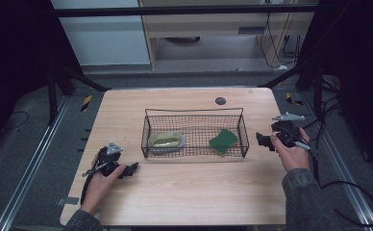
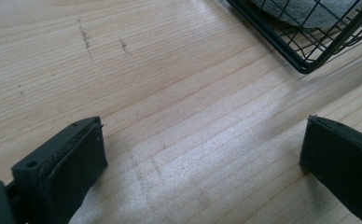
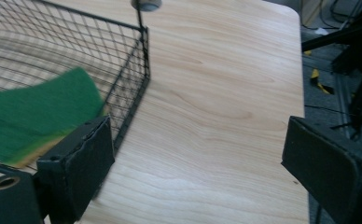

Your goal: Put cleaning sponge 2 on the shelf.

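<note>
On the pale, fine-grained wood table [image 1: 184,192], the left tongs [image 1: 132,167] rest low near the front left edge, held in one hand [image 1: 99,185]; in the left gripper view their two black, flat-faced jaws stand wide apart with only bare wood between them, gripping nothing. Just beyond them sits one rectangular basket [image 1: 194,111] of thin black wire mesh with a raised rim wire, set across the middle of the table. Inside, at its left end, lies one rounded-rectangle sponge [image 1: 166,140], yellowish on top with a grey underside; at its right end leans one green scouring pad [image 1: 223,140] with a wavy outline, coarse green face over a yellow layer, as the right gripper view shows, touching the mesh wall near the corner. One small dark round disc [image 1: 220,100] lies behind the basket. Open wood runs along the front and on both sides of the basket. The right tongs [image 1: 264,140], in the other hand [image 1: 292,153], hover just beside the basket's right end near the table's right edge, jaws spread wide and empty
</note>
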Action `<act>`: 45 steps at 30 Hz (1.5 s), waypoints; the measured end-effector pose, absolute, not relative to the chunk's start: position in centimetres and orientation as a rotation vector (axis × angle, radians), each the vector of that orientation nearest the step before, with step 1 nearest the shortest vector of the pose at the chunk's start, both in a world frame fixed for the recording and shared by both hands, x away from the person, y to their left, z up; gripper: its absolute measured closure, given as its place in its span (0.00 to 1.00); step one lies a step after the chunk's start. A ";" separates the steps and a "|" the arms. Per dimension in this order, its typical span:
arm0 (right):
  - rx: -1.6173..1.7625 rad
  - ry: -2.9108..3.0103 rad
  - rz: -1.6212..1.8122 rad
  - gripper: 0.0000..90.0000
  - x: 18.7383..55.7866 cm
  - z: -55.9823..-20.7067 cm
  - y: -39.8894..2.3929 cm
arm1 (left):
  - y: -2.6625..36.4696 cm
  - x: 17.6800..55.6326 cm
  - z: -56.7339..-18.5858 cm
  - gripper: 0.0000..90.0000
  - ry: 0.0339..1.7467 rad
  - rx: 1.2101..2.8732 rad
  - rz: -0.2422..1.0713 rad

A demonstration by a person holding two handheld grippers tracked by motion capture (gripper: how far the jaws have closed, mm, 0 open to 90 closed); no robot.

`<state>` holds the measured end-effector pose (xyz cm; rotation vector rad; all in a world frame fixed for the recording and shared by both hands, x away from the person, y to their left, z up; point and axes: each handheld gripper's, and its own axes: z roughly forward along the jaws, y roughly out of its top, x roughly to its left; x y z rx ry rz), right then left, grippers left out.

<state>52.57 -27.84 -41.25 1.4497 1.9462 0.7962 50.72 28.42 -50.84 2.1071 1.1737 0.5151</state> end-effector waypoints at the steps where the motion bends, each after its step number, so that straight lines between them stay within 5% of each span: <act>1: 1.452 1.940 0.788 0.10 52.5 -41.5 -28.0 | 28.4 50.7 -50.8 0.00 1.174 2.107 0.515; 16: 1.535 1.936 0.750 0.11 52.8 -46.5 -29.6 | 28.4 50.8 -50.9 0.00 1.175 2.104 0.513; 45: 1.654 1.889 0.752 0.08 55.4 -50.3 -28.7 | 28.4 50.8 -50.8 0.00 1.172 2.107 0.514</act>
